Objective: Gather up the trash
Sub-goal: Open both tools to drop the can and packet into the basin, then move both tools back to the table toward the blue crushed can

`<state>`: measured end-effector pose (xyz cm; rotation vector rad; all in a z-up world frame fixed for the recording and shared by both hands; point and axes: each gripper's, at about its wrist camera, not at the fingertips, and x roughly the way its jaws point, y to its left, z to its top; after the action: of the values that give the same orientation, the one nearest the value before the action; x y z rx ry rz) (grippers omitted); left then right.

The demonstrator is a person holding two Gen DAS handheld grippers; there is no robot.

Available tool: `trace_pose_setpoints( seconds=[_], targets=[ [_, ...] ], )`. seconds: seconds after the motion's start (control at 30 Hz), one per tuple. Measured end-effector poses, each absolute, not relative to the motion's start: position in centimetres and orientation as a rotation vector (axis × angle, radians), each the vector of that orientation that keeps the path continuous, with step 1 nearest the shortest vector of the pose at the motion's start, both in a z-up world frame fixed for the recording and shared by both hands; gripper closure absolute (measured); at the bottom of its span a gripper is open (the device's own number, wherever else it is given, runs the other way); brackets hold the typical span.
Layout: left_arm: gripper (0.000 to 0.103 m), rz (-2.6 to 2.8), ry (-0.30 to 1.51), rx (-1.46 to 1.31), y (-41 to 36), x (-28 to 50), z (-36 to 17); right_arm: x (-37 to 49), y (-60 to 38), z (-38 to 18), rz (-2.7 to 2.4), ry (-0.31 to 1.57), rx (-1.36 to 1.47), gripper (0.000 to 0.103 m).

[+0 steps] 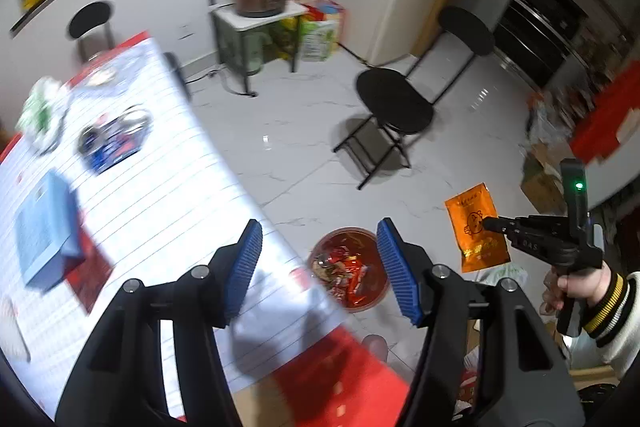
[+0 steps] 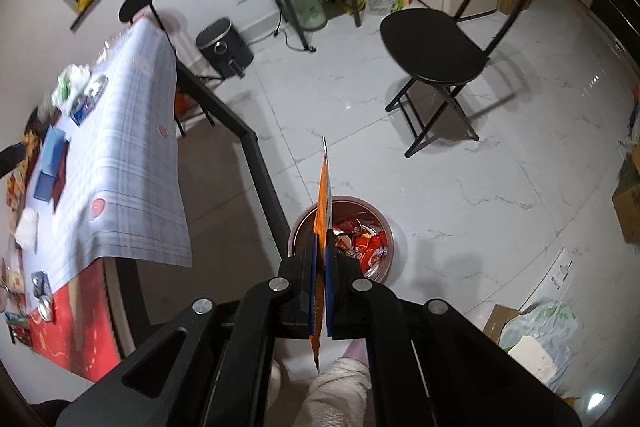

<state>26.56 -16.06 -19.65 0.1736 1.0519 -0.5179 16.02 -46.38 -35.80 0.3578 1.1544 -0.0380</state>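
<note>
Trash in transit: an orange snack packet (image 1: 477, 227) hangs in the air above the marble floor (image 1: 304, 131), pinched near its middle by the right gripper (image 1: 490, 223), whose two pads are closed flat against the foil from either side. Seen from the right wrist, the orange snack packet (image 2: 325, 183) runs edge-on, a thin blade, its long axis pointing forward and away from the right gripper (image 2: 321, 275), over the near rim of the round bin (image 2: 390, 247). Seen from the left, it stands roughly upright with its printed face turned outward, a corner tipped toward the chair (image 1: 394, 107). Holding it by the middle appears meant to keep the limp foil from folding and to let it fall cleanly once released; judging by its place over the bin, the drop looks close but is not yet made. The round bin (image 1: 382, 291), already heaped with red wrappers, sits on the floor just beside the table (image 1: 168, 163) corner, within easy reach of whatever is cleared from the checked cloth. The left gripper (image 1: 320, 267) is empty, its blue pads spread wide over the table edge, seemingly free for the next piece among the boxes and wrappers on the table.
</note>
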Motion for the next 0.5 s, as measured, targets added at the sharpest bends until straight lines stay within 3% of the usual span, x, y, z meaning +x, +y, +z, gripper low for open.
trace_pose_setpoints(
  seconds=[0.5],
  targets=[
    [0.042,-0.373,1.050,0.121,-7.1,24.7,-19.2,18.0,-44.2,-34.3,-0.033,1.132,0.332,0.093]
  ],
)
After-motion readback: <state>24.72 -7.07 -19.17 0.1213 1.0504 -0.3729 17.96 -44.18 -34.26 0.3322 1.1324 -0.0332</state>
